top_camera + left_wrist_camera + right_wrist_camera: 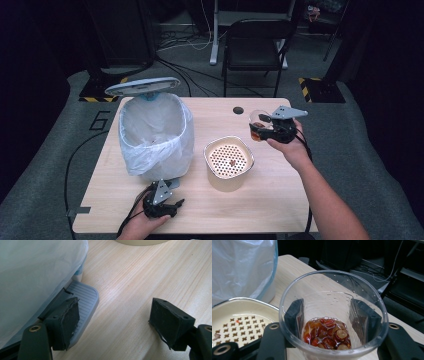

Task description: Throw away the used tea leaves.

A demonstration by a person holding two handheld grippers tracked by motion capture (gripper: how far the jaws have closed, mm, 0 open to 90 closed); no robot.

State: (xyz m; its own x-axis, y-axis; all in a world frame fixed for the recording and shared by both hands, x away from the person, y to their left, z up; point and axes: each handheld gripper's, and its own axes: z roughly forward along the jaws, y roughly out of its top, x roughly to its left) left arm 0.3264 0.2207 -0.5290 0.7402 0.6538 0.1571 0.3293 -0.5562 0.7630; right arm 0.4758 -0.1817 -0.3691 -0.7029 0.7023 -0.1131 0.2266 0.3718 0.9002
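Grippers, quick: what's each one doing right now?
Left gripper: open, empty, one jaw over the bin pedal.
Right gripper: shut on the clear cup.

On the light wooden table (pixel 280 200), the white plastic-lined pedal bin (pixel 156 135) stands in the left half of the high view, its grey lid (pixel 142 86) raised behind it. The cream container with a perforated insert (pixel 228 162) sits at the centre, to the right of the bin. The clear plastic cup with reddish pieces in liquid (pixel 258 125) is at the upper right, between the jaws of the right gripper (pixel 272 127). The left gripper (pixel 162 202) is at the lower left, in front of the bin, beside its grey ribbed pedal (pixel 83 303).
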